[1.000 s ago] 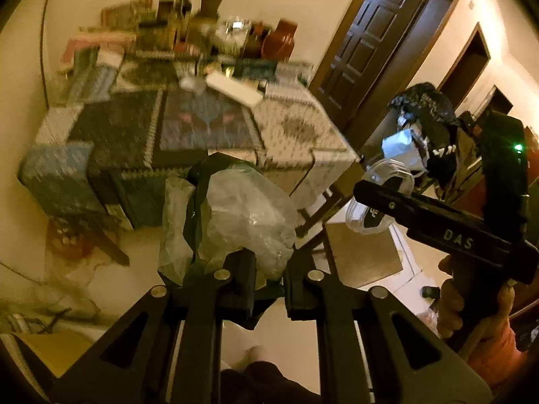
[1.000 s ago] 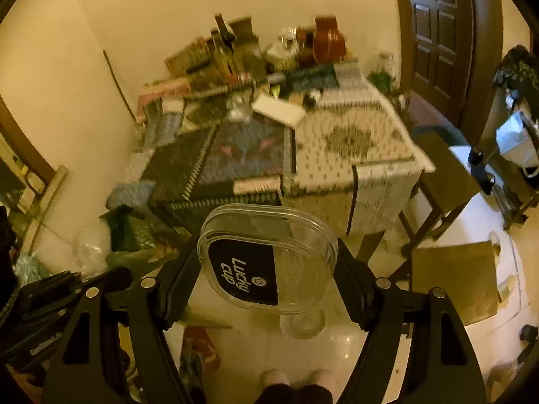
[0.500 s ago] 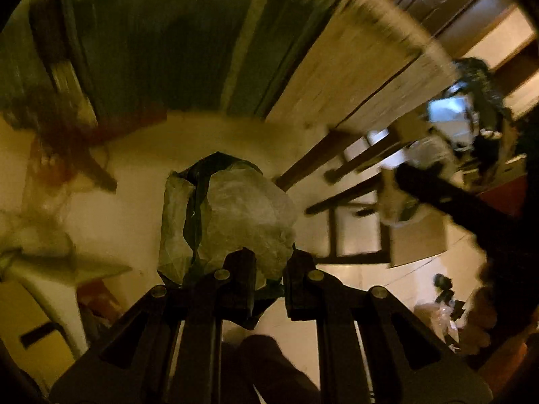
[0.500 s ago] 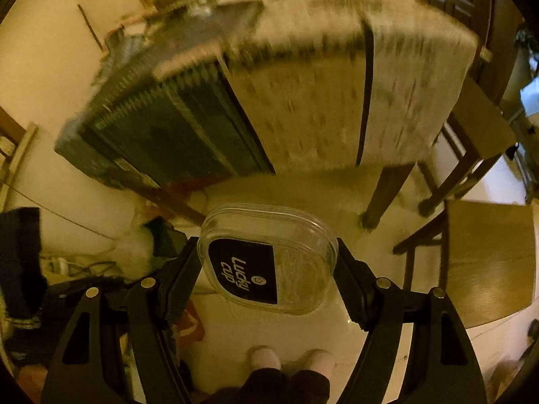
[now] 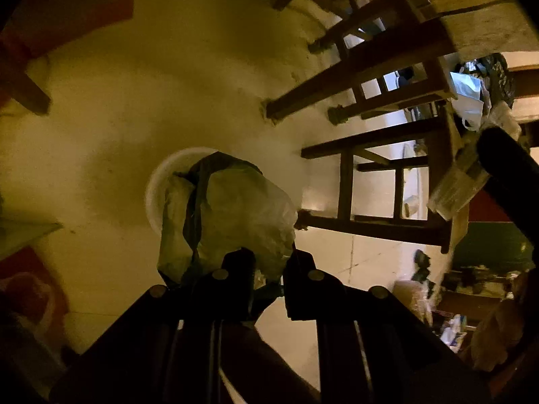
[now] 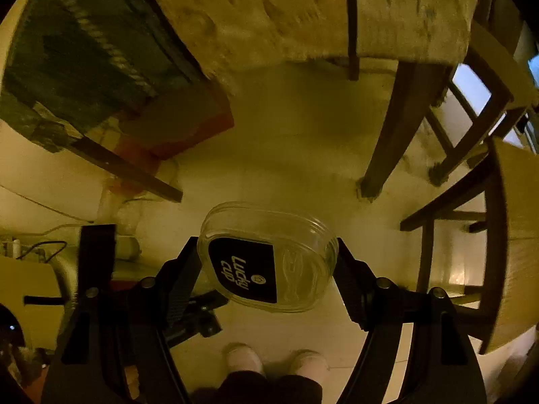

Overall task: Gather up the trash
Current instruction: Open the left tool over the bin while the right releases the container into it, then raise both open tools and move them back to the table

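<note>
My left gripper [image 5: 267,269] is shut on a crumpled clear and green plastic bag [image 5: 225,219] and holds it above the pale floor. A white round rim [image 5: 158,181] shows on the floor just behind the bag. My right gripper [image 6: 267,262] is shut on a clear plastic container [image 6: 269,256] with a black "Lucky cup" label, held above the floor. The right gripper also shows at the right edge of the left wrist view [image 5: 505,171].
Wooden chair and table legs [image 5: 370,168] stand to the right; a table leg [image 6: 387,141] and a chair [image 6: 498,235] show in the right wrist view. The table's hanging cloth [image 6: 303,10] is overhead. Red items [image 6: 175,124] and cables lie left. My feet [image 6: 276,360] are below.
Both grippers have tilted down from the tabletop to the floor under the table, with the bag and the container still held. A white round rim has come into view behind the bag.
</note>
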Tool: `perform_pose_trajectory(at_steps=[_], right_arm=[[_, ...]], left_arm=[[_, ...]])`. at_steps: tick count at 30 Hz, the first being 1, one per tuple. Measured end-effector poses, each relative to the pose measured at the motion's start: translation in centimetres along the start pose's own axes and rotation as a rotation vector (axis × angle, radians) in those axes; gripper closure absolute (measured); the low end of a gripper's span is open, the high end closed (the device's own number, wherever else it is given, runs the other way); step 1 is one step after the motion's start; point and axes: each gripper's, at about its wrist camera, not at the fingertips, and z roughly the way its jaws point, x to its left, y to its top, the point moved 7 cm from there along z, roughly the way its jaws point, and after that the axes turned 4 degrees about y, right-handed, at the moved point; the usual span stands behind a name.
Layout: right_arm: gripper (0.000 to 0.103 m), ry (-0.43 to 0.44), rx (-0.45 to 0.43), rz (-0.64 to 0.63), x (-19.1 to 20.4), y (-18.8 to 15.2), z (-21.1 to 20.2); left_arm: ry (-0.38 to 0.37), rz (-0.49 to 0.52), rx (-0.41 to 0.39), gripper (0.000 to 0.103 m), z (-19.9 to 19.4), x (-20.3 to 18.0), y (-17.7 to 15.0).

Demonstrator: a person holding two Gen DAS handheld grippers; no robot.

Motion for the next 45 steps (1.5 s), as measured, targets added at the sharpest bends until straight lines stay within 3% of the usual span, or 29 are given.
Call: perform_pose_trajectory(at_steps=[3, 5, 6, 10, 18, 27, 30, 37, 45], right_arm=[[0.031, -0.007, 0.006, 0.010, -0.5, -0.4, 1.1], [0.031, -0.009, 0.012, 0.018, -0.8, -0.6, 1.6], [0.031, -0.008, 0.015, 0.022, -1.0, -0.7, 1.8], [0.031, -0.008, 0.031, 0.033, -0.9, -1.2, 2.3], [0.030, 0.002, 0.032, 0.018, 0.2, -1.2, 2.5], [0.029, 0.076, 0.062, 0.005, 3.2, -1.0, 1.4], [0.029, 0.050, 0.076, -0.005, 4.0, -1.0, 0.4], [0.029, 0.023, 0.086, -0.011, 5.4, -0.2, -4.4], [0.029, 0.004, 0.014, -0.027, 8.8, 2.8, -13.9]], left_arm=[[-0.033, -0.021, -0.014, 0.085, 1.6, 0.4, 0.8], [-0.029, -0.051, 0.000, 0.050, 2.5, 1.2, 1.1], [0.002, -0.063, 0.001, 0.048, 3.2, 1.8, 1.2], [0.085, -0.058, 0.000, 0.048, 3.7, 3.5, 1.0], [0.177, 0.026, -0.070, 0.047, -0.3, 3.7, 0.3], [0.279, 0.031, -0.216, 0.047, -9.2, 3.5, 0.7], [0.290, 0.034, -0.255, 0.047, -12.5, 2.9, 1.0], [0.297, 0.053, -0.327, 0.047, -19.9, 0.1, 1.3], [0.282, 0.084, -0.429, 0.047, -30.3, -5.2, 1.2]])
